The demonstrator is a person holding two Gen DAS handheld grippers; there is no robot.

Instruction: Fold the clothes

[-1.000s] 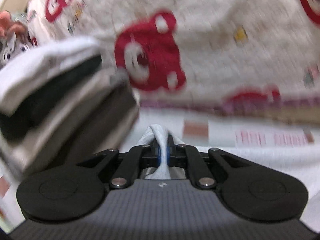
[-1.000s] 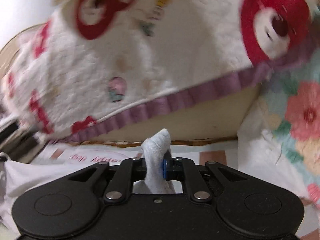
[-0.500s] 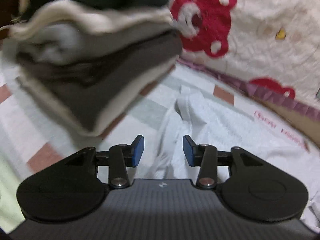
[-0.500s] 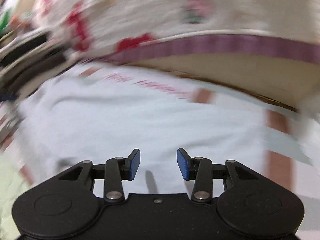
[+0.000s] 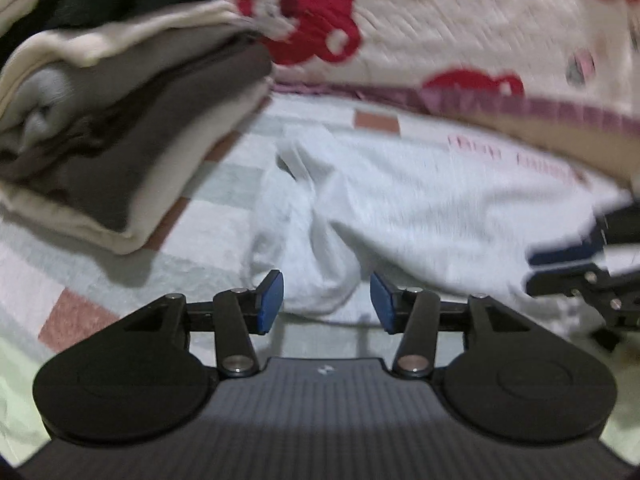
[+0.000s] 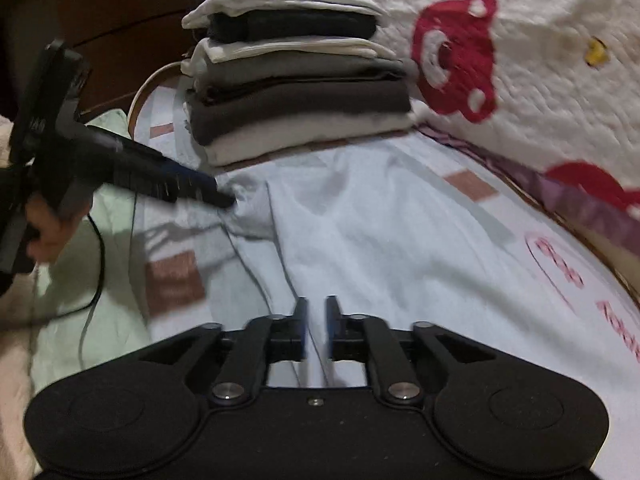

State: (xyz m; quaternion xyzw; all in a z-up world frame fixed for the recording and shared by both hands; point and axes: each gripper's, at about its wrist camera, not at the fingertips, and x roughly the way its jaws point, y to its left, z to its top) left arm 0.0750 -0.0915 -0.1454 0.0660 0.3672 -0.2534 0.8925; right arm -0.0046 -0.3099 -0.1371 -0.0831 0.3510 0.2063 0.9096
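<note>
A white garment [image 5: 400,208] lies spread on the bed, with a bunched sleeve [image 5: 316,248] at its left end. My left gripper [image 5: 326,300] is open, its blue pads on either side of that bunched sleeve. In the right wrist view the garment [image 6: 392,240] stretches ahead, and the left gripper [image 6: 224,200] touches its crumpled corner. My right gripper [image 6: 316,320] hovers low over the garment with its jaws nearly closed and a narrow gap; nothing shows between them.
A stack of folded clothes [image 6: 296,76] stands at the bed's far end, left of the garment [image 5: 120,120]. A white quilt with red bears [image 6: 520,60] rises along the right side. A wooden headboard [image 6: 100,20] stands at the far left. A cable [image 6: 96,264] trails on the green sheet.
Both grippers let go of the white garment, which now lies on the bed. The left stays open at the sleeve; the right opened, swung left and has narrowed again.
</note>
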